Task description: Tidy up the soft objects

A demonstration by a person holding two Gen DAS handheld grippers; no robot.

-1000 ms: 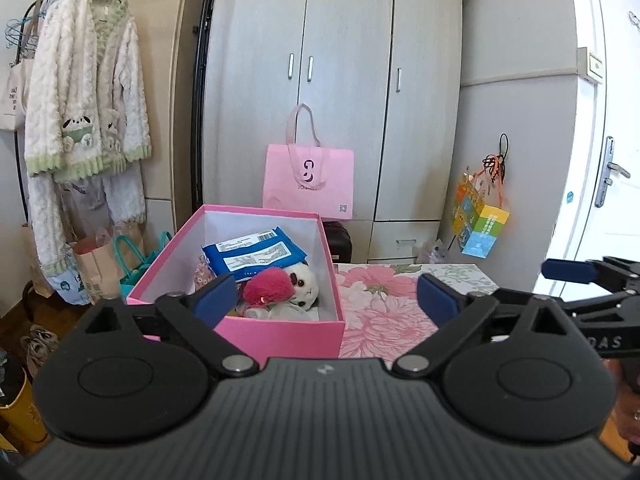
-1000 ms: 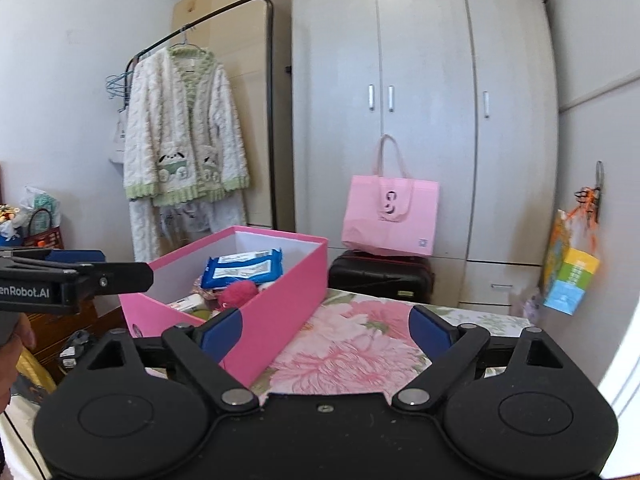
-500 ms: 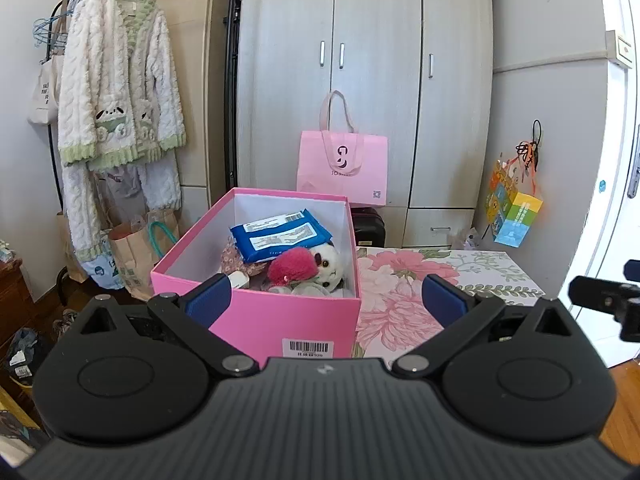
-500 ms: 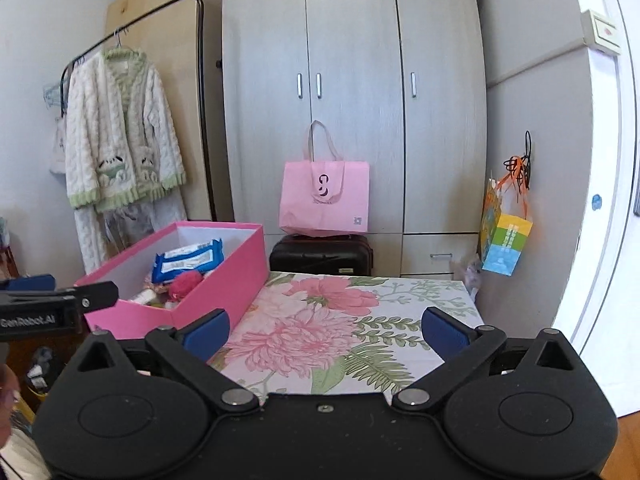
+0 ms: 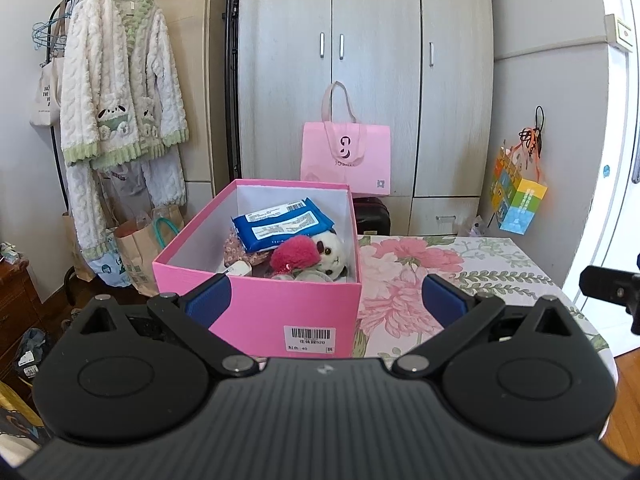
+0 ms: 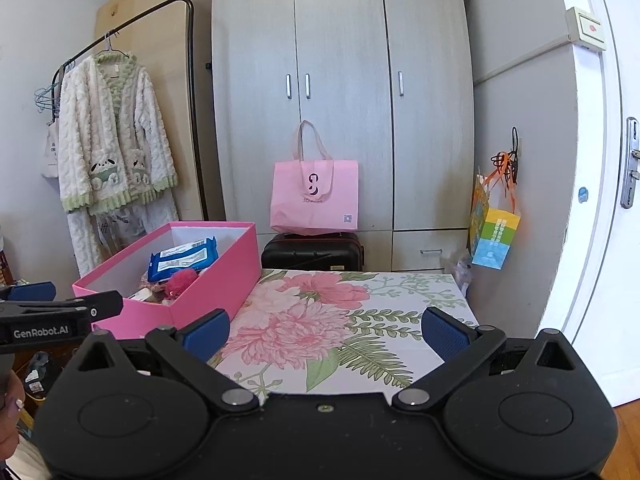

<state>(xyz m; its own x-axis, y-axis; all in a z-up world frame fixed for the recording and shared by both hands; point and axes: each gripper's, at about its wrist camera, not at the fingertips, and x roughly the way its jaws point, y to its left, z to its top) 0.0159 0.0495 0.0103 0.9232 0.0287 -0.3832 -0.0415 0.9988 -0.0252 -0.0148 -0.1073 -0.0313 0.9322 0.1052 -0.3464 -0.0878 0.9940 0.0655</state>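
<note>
- Left wrist view: the left gripper point(image 5: 326, 296) stands wide and empty, aimed at the pink box point(image 5: 264, 308) at frame centre, probably lined up to reach in. A pink pompom point(image 5: 295, 255), a panda plush point(image 5: 332, 255) and a blue pack point(image 5: 280, 224) lie inside the box; smaller items are unclear.
- Right wrist view: the right gripper point(image 6: 324, 330), its jaws just opened fully with nothing between them, hovers over the floral tabletop point(image 6: 404, 292); the box sits mid-left.

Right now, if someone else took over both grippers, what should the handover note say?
Left gripper: open, empty, facing the pink box.
Right gripper: open, empty, over the bare floral tablecloth; its jaws have just been opening wider.
In the box: blue wipes pack, pink pom-pom, panda plush, and small items beneath.
Done: soft things visible are boxed.
Left: nothing loose shows on the table; check out of view.
</note>
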